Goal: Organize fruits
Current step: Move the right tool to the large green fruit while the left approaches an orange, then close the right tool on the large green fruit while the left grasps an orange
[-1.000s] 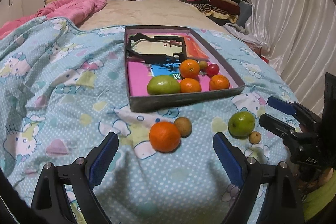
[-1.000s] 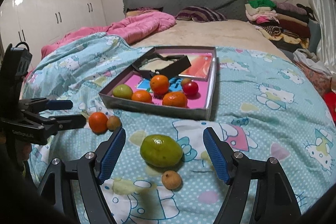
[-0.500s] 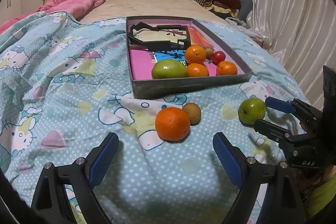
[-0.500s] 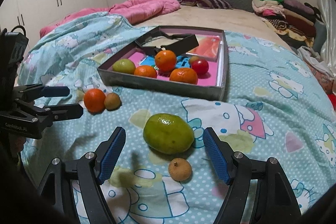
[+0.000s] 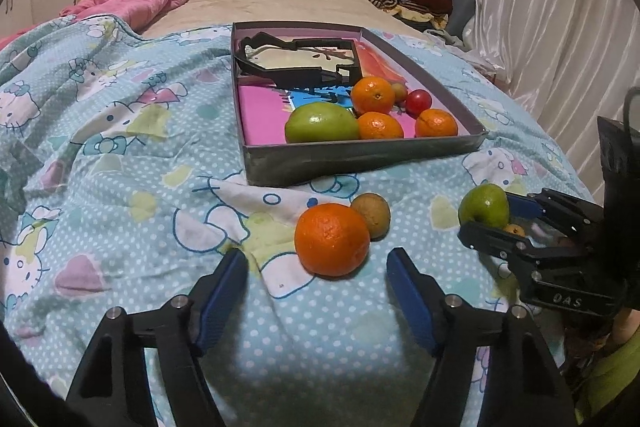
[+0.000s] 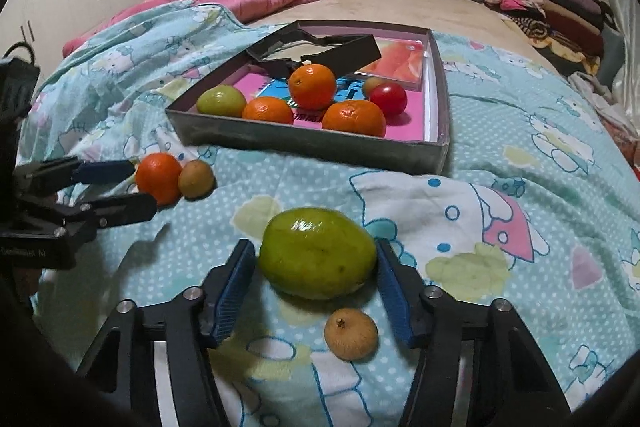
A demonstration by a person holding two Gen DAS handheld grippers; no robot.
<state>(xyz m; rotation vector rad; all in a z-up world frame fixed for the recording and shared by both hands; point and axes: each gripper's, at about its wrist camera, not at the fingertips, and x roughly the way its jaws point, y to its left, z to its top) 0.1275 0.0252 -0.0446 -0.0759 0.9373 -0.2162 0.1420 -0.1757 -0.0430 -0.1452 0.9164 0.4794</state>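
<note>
Green mango (image 6: 318,253) sits between your spread right gripper (image 6: 316,283) pads; close gently mid-body, avoiding the near longan (image 6: 351,333). Left gripper (image 5: 316,279) also unclenched.

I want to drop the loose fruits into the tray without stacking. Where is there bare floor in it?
The tray has bare pink floor left of the green fruit in it, along its left wall. Its right front is crowded: three oranges, a red fruit. The black frame fills the back.

The left hand-held gripper (image 5: 316,291) has black arms, blue pads and silver screws; the right hand-held gripper (image 6: 316,289) looks the same, with a yellow-green sleeve (image 5: 612,379) at 4 o'clock
</note>
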